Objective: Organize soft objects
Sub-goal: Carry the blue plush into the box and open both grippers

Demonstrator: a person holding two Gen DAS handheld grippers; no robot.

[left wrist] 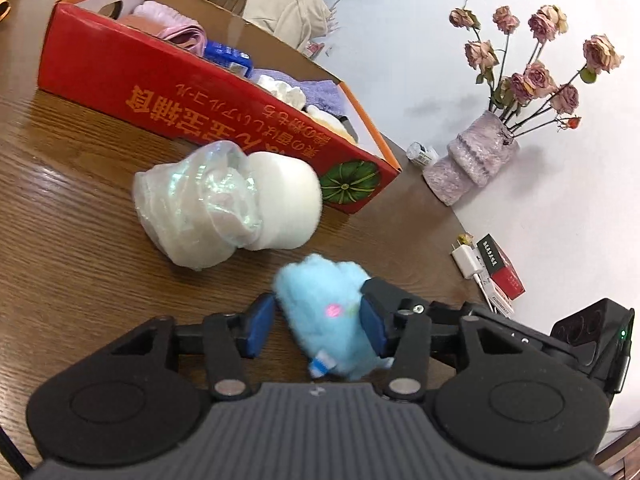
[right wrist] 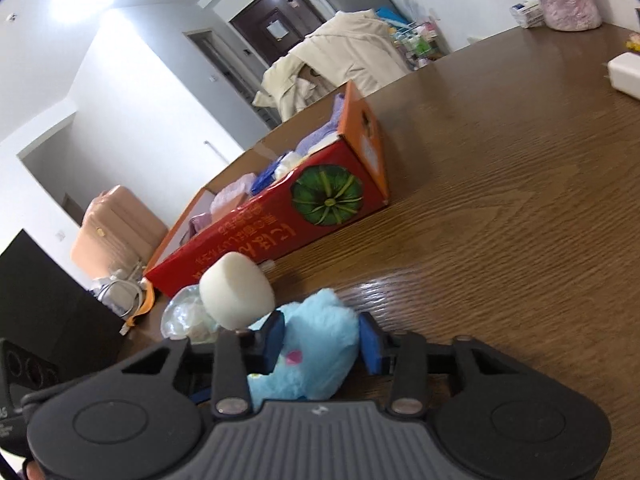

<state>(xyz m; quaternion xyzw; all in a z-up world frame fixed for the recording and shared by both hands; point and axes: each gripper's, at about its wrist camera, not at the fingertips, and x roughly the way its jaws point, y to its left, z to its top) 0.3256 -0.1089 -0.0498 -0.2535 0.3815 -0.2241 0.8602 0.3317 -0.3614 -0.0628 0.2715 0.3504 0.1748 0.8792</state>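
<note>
- Sky-blue fluffy plush toy [left wrist: 324, 312] with a small pink spot sits between the blue pads of the left claw [left wrist: 316, 316], close to the claw's body.
- From the left wrist, the right-hand pad presses into the fur and the left-hand pad meets the fur's edge. I cannot tell whether this claw is really squeezing.
- From the right wrist, the same toy [right wrist: 316, 344] fills the gap of the right claw [right wrist: 320, 340]. Both pads are sunk against the fur, so this claw is clamped on the toy.
- Whether the toy rests on the brown wood-grain table [left wrist: 60, 240] or hangs just above it cannot be told.
- Just beyond the toy lies a white foam cylinder [left wrist: 280, 200] on its side, one end still in a crumpled, pearly clear plastic wrap [left wrist: 192, 208].
- The cylinder lies just beside the long red cardboard box [left wrist: 180, 92], which has orange edges, upside-down yellow lettering and a green pumpkin printed near its corner.
- Inside the box are a pink folded cloth [left wrist: 176, 24], a blue packet [left wrist: 228, 54], a white fluffy piece [left wrist: 284, 90] and a lilac towel [left wrist: 320, 92].
- A beige coat [left wrist: 280, 4] is heaped behind the box.
- By the wall stand a mauve textured vase of dried pink roses [left wrist: 472, 160], a white charger plug [left wrist: 466, 262] and a small black-and-red carton [left wrist: 502, 268], all well apart from the toy.
</note>
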